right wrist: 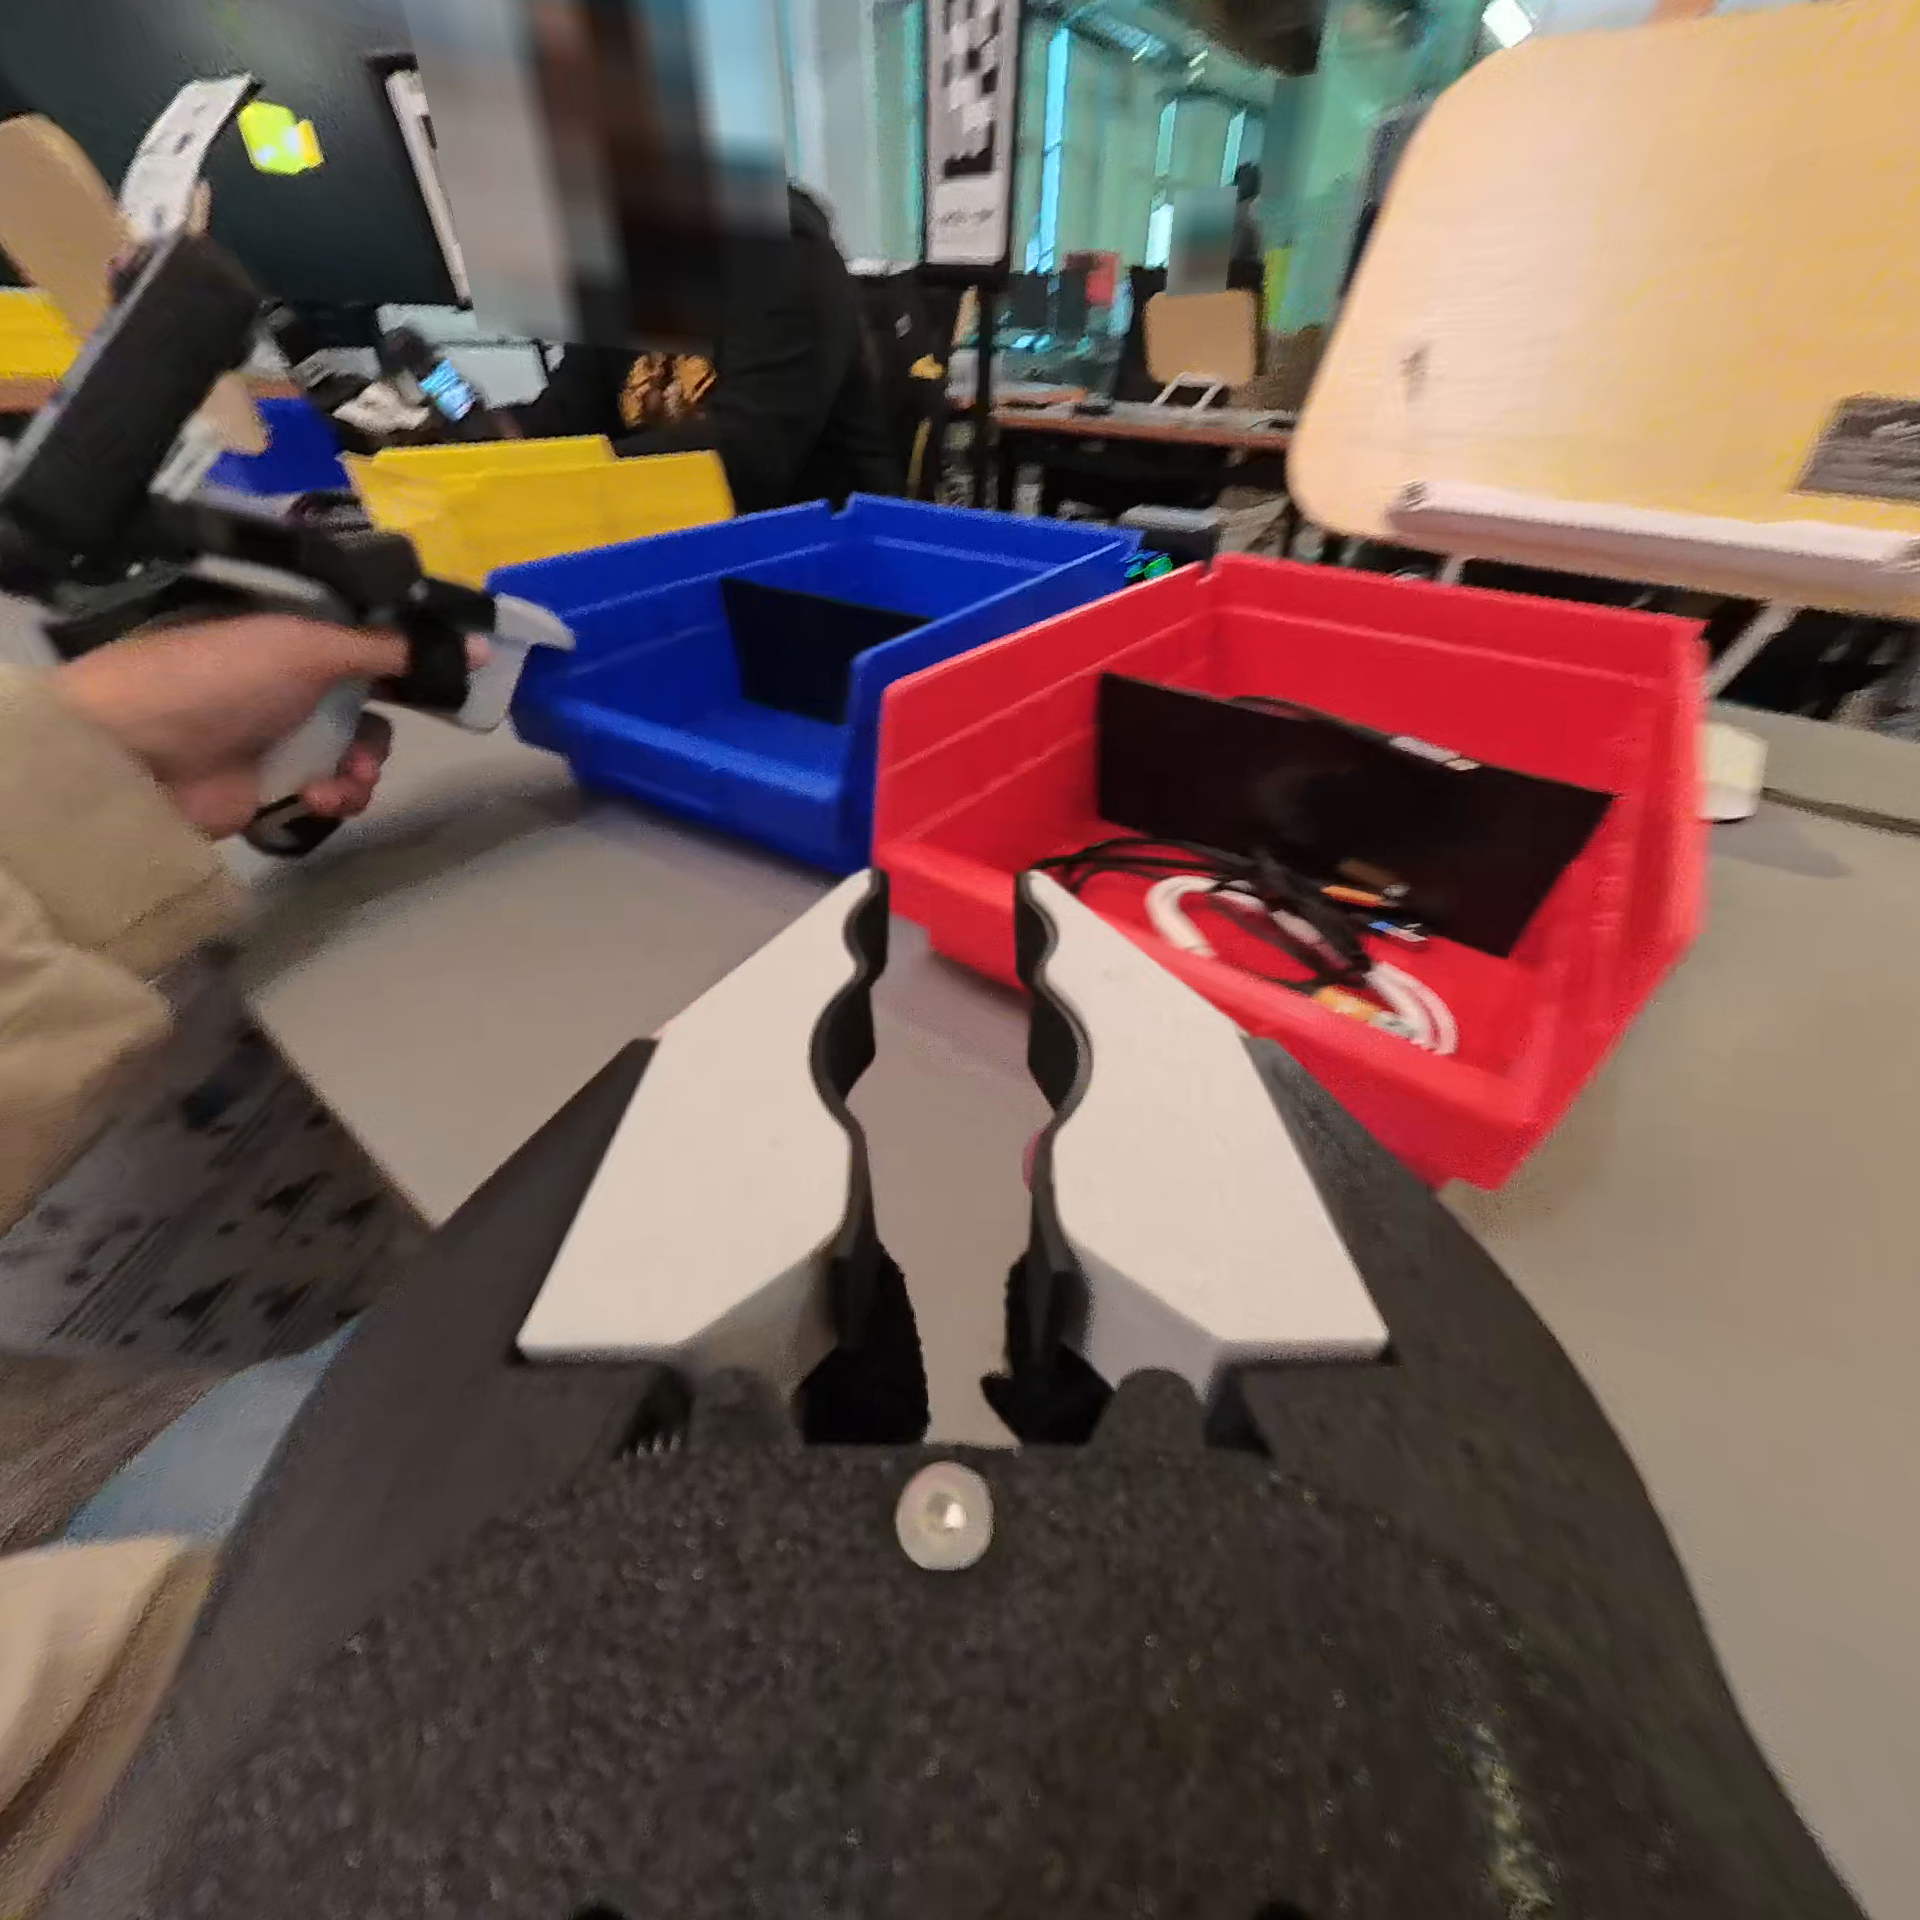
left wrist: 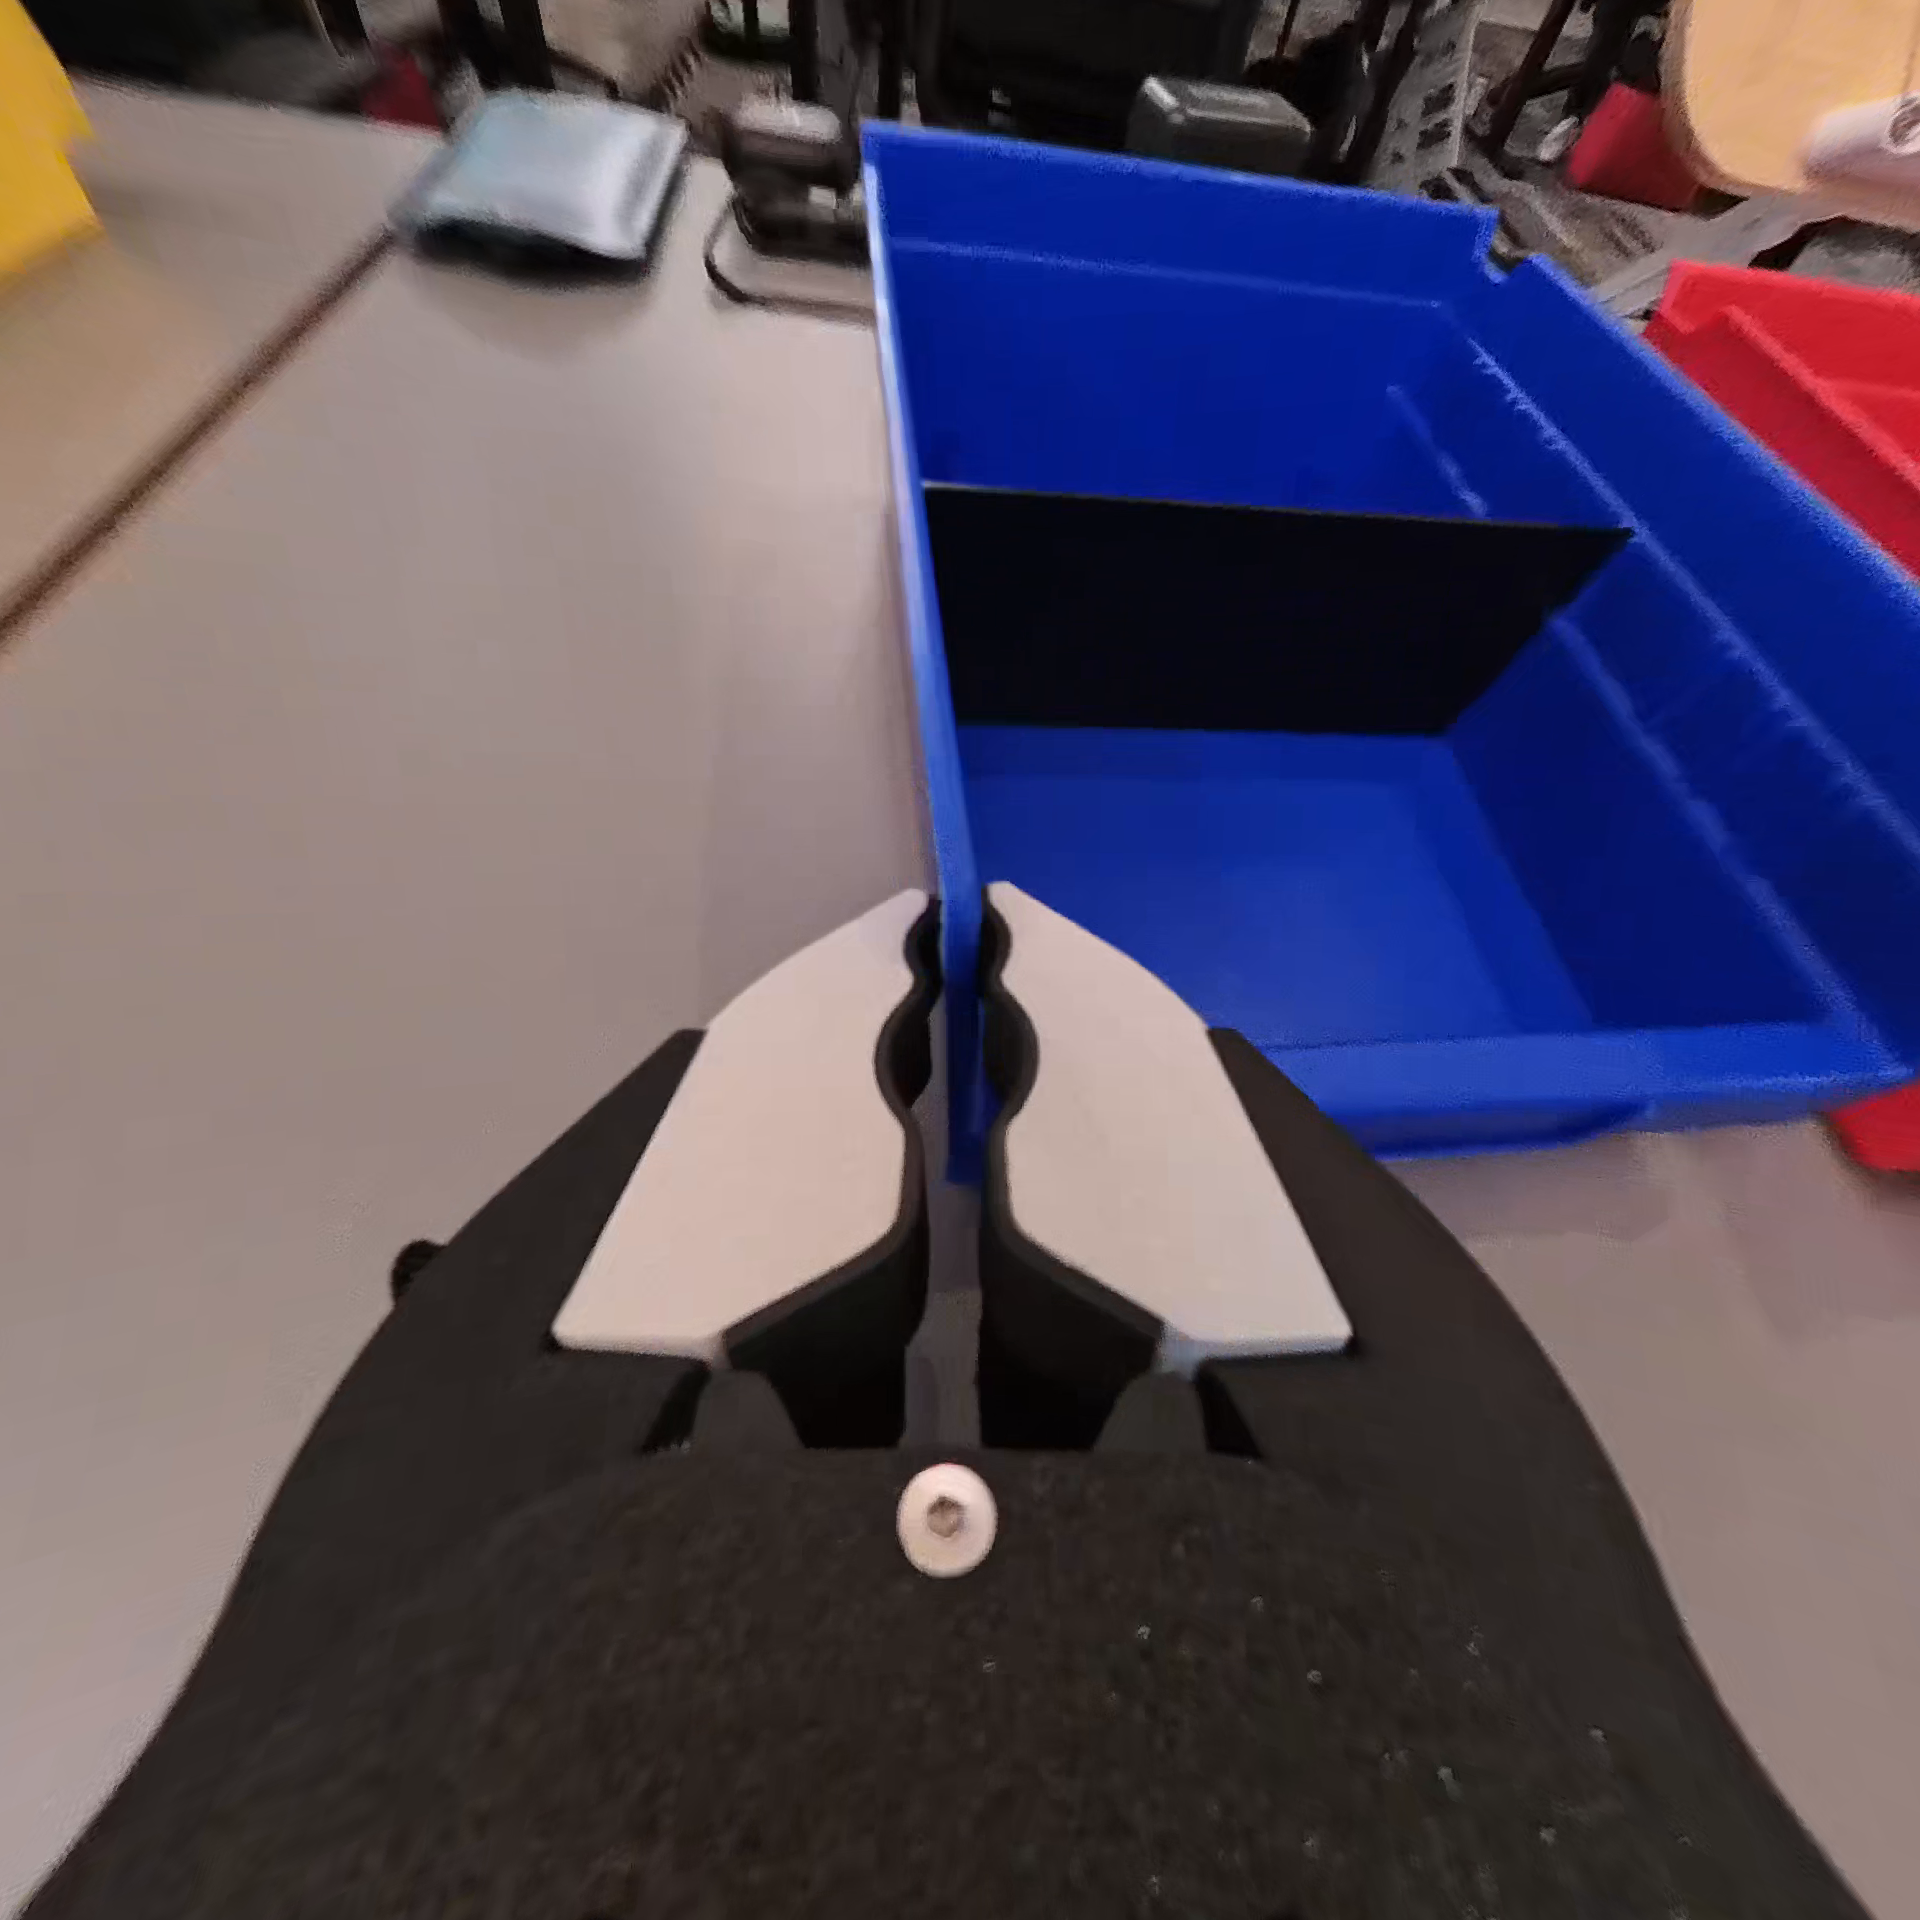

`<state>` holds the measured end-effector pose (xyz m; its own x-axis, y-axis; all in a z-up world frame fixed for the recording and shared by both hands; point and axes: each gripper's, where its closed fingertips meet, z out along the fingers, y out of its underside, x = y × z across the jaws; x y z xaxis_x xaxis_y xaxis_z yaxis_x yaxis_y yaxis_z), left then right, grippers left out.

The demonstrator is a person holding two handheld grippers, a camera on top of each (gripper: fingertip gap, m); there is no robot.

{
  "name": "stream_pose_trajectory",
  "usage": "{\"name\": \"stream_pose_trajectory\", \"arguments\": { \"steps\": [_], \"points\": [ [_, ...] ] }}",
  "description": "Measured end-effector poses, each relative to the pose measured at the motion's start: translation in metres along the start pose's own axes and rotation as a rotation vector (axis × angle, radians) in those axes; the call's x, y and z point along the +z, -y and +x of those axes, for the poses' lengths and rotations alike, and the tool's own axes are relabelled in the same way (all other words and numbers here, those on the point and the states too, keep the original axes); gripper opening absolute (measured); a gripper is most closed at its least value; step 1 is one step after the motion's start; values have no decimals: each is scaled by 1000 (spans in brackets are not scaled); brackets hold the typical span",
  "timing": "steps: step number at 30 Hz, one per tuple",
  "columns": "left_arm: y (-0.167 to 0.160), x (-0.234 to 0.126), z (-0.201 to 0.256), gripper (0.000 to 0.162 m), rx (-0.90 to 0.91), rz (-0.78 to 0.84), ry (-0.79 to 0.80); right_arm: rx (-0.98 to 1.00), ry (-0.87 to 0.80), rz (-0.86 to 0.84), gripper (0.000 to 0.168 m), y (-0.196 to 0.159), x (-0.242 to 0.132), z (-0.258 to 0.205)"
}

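**Operator:** Grey desk [left wrist: 416, 727] in a busy workroom, chairs and other stations behind. My left gripper [left wrist: 961, 914] has its fingers [left wrist: 800, 1101] closed onto the near left wall of the blue bin [left wrist: 1247, 904], one finger outside and one inside, at the bin's 7 o'clock corner.

**Inspector:** Contents?

**Operator:** None visible; a black divider [left wrist: 1226, 613] stands across its middle. I judge it light, rigid plastic, somewhat slick; a one-wall hold near a corner may let it swing or tip.

**Inspector:** Right side?

**Operator:** My right gripper [right wrist: 951, 914] hangs with fingers apart, holding nothing, just short of the red bin [right wrist: 1351, 1070], which sits touching or just beside the blue one at its 3 o'clock. Red holds cables [right wrist: 1278, 925] and its own black divider [right wrist: 1340, 800]. A yellow bin [right wrist: 530, 499] lies beyond, at 11 o'clock.
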<state>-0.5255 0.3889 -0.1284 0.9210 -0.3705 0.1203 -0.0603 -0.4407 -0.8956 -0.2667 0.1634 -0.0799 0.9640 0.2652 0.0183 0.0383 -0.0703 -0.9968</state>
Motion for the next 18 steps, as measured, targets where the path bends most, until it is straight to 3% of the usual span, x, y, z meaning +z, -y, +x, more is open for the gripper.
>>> {"name": "stream_pose_trajectory", "arguments": {
  "steps": [8, 15, 16, 17, 18],
  "points": [
    [-54, -91, 45, 6, 106, -156, 70, -62, 160, -134, 46, -28, 12, -54],
    [-97, -163, 104, 9, 142, -210, 132, -37, 77, -138, 55, -27, 36, -52],
    [-102, -171, 111, 9, 158, -202, 141, -32, 62, -145, 52, -28, 39, -49],
    [-106, -180, 117, 10, 176, -192, 152, -38, 25, -158, 38, -30, 41, -43],
    [-110, -187, 121, 10, 190, -178, 160, -54, -48, -166, 13, -31, 41, -31]
  ]
}}
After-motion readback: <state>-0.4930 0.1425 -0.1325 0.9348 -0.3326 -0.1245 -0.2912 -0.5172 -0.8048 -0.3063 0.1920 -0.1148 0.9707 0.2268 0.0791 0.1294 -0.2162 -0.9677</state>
